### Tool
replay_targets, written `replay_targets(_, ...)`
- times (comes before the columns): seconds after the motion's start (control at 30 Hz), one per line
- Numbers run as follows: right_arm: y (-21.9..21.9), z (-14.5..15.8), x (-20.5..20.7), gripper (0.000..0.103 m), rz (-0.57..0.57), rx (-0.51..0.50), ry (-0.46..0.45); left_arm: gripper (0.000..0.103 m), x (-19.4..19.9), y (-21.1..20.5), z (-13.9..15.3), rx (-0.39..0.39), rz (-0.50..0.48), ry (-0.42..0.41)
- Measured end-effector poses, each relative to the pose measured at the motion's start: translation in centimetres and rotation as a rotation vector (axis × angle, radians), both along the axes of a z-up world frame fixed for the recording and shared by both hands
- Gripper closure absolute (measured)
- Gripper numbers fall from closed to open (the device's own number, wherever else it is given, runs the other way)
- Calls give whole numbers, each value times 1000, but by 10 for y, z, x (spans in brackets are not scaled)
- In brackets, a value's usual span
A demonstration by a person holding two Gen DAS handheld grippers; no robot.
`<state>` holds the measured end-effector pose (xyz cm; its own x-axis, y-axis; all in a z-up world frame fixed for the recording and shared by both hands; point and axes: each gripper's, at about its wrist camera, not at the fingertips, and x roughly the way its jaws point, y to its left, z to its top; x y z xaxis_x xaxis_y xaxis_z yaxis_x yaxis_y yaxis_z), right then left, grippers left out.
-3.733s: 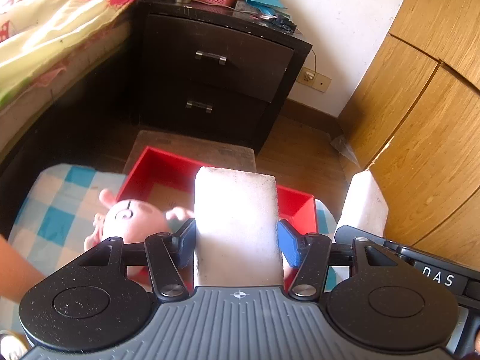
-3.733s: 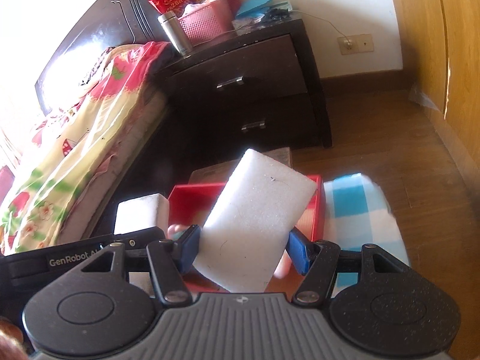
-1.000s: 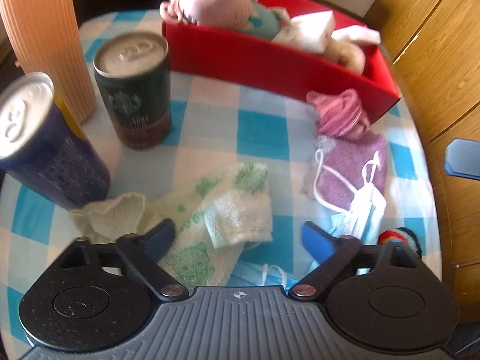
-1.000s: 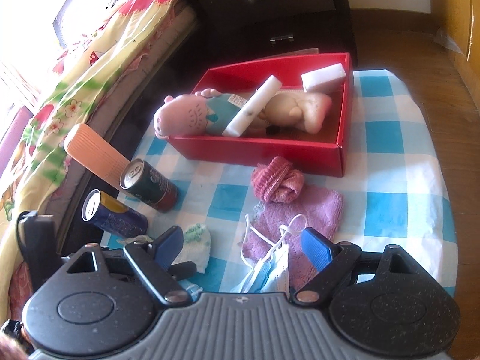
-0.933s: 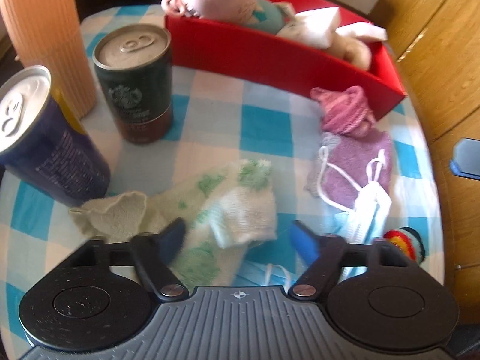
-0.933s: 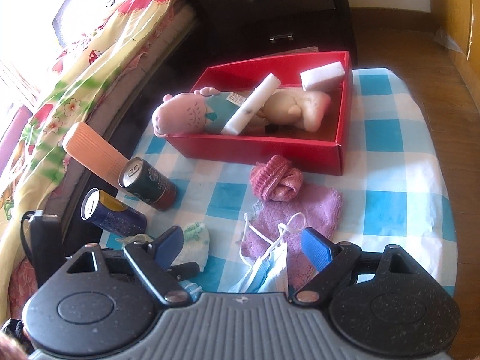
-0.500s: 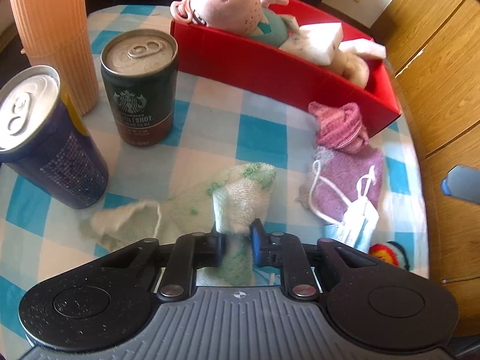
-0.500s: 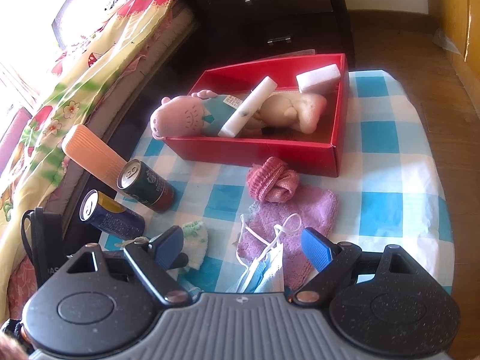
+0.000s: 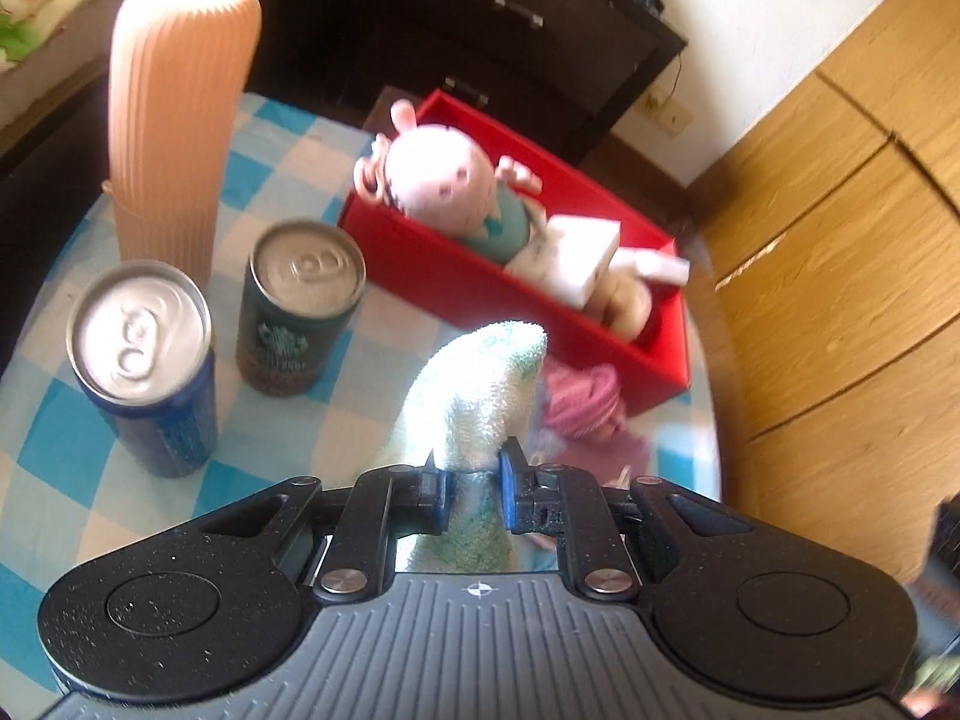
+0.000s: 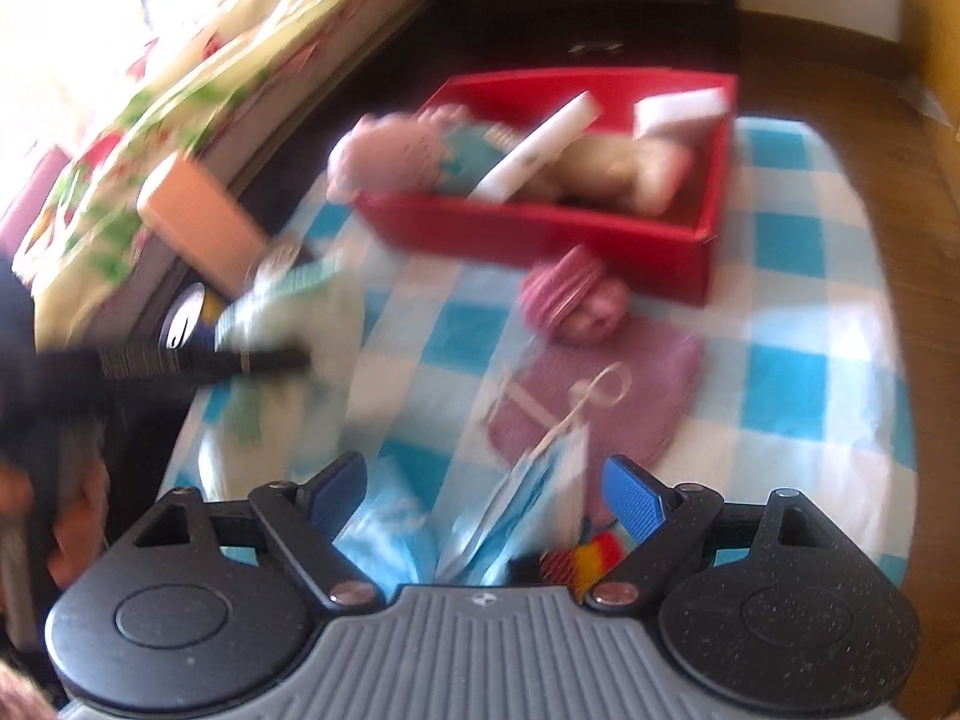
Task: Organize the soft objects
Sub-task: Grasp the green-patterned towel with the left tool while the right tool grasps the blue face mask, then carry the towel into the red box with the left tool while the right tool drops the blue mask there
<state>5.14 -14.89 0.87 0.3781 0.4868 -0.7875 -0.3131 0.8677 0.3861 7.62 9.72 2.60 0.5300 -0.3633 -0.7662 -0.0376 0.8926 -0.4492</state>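
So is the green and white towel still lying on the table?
No, lifted: left tool pinches the towel, which hangs above the cloth.

dark nightstand | wood wardrobe | white wall — bed, seemingly

The blue-checked surface carries two cans at left, a ribbed peach cylinder upper left, a red box centre, and a pink cloth with a face mask lower centre.

Two upright cans beside a ribbed peach cylinder on checked cloth.
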Motion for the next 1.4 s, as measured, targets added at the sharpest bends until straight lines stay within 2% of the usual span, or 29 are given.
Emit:
replay_targets(0.17,43,-23,-10,38,134,-26,48,89,-1,10,8,-32,31,-27)
replay_targets(0.33,78,-42,-18,39,227,-74,54,89,-5,21,10,-37,43,-33)
replay_targets(0.4,87,-52,-17,47,242,-89,86,89,-6,22,7,-32,42,-24)
replay_targets(0.47,93,-60,-18,62,263,-102,101,89,-7,24,4,-28,40,-13)
replay_targets(0.53,99,-66,-18,70,289,-127,101,89,-8,23,3,-25,36,-9)
replay_targets(0.67,105,-67,-22,80,314,-166,76,89,-9,24,5,-36,33,-11)
replay_targets(0.77,100,-68,-20,89,301,-154,89,89,-9,25,7,-43,44,-16)
replay_targets(0.87,91,-64,-18,94,277,-141,89,89,-8,25,9,-46,48,-20)
replay_targets(1.07,70,-41,-14,95,229,-69,60,89,-5,20,13,-60,45,-32)
replay_targets(1.4,24,9,0,95,97,49,-33,89,4,7,44,-129,29,-124)
